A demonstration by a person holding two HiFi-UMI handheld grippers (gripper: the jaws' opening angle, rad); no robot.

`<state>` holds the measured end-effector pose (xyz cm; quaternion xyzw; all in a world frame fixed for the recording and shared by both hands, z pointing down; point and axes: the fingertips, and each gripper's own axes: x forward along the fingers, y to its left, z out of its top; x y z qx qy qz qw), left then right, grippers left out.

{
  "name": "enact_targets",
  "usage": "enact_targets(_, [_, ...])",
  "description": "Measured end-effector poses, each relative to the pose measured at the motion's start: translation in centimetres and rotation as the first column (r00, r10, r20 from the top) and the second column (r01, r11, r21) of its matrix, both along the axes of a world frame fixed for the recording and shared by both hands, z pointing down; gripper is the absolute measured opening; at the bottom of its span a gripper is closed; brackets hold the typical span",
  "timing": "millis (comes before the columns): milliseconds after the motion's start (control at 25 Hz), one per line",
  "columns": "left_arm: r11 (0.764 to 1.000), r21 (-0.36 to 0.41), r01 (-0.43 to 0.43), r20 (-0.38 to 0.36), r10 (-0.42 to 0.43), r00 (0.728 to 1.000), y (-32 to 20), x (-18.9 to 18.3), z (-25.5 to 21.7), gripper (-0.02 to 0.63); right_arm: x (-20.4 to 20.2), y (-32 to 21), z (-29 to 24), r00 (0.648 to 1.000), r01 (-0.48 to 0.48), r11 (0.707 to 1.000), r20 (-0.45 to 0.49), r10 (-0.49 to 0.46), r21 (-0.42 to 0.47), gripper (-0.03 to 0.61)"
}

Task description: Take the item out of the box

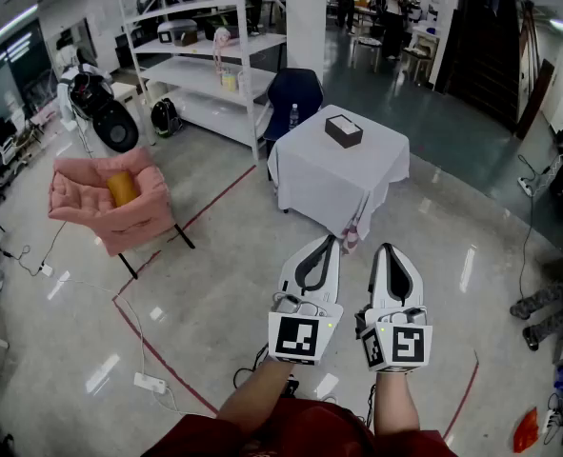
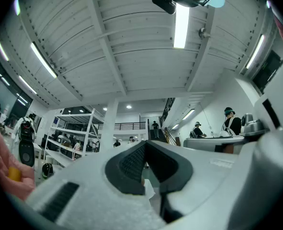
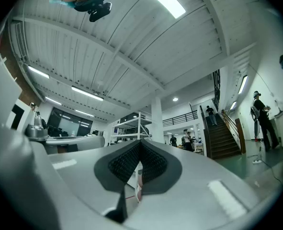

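A small dark box (image 1: 343, 130) with a pale patch on its lid sits on a table draped in a white cloth (image 1: 329, 179), in the middle of the head view. What it holds cannot be seen. Both grippers hang side by side in the air well short of the table, pointing toward it. My left gripper (image 1: 324, 246) is shut with nothing between its jaws, and its ribbed dark pads (image 2: 131, 162) meet at the tip. My right gripper (image 1: 386, 251) is likewise shut and empty, pads (image 3: 153, 164) pressed together.
A pink armchair (image 1: 110, 203) with a yellow cushion stands at the left. White shelving (image 1: 214, 65) and a blue chair (image 1: 293, 93) are behind the table. A power strip (image 1: 150, 383) and cables lie on the glossy floor. People (image 1: 395, 8) stand far back.
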<state>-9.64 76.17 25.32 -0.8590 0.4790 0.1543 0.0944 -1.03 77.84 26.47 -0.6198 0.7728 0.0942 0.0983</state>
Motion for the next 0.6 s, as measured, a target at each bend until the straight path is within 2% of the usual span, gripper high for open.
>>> enact_targets(160, [1.0, -0.028, 0.01, 0.008, -0.01, 1.0, -1.0, -2.1, 0.4, 0.003, -1.9, -0.8, 0.2, 1.0, 0.006, 1.0, -0.006, -0.006, -0.001, 0.0])
enact_targets(320, [1.0, -0.012, -0.001, 0.005, 0.001, 1.0, -1.5, -3.8, 0.2, 0.003, -3.4, -1.1, 0.3, 1.0, -0.008, 1.0, -0.002, 0.008, -0.007, 0.0])
enact_targets(480, [0.999, -0.032, -0.015, 0.025, 0.016, 1.0, -1.3, -5.9, 1.0, 0.003, -5.4, -1.0, 0.8, 1.0, -0.019, 1.0, 0.004, 0.019, -0.015, 0.0])
enact_targets(600, [1.0, -0.015, -0.021, 0.008, 0.021, 1.0, -1.2, -7.5, 0.8, 0.003, -6.7, -1.0, 0.9, 1.0, -0.017, 1.0, 0.022, 0.018, -0.012, 0.0])
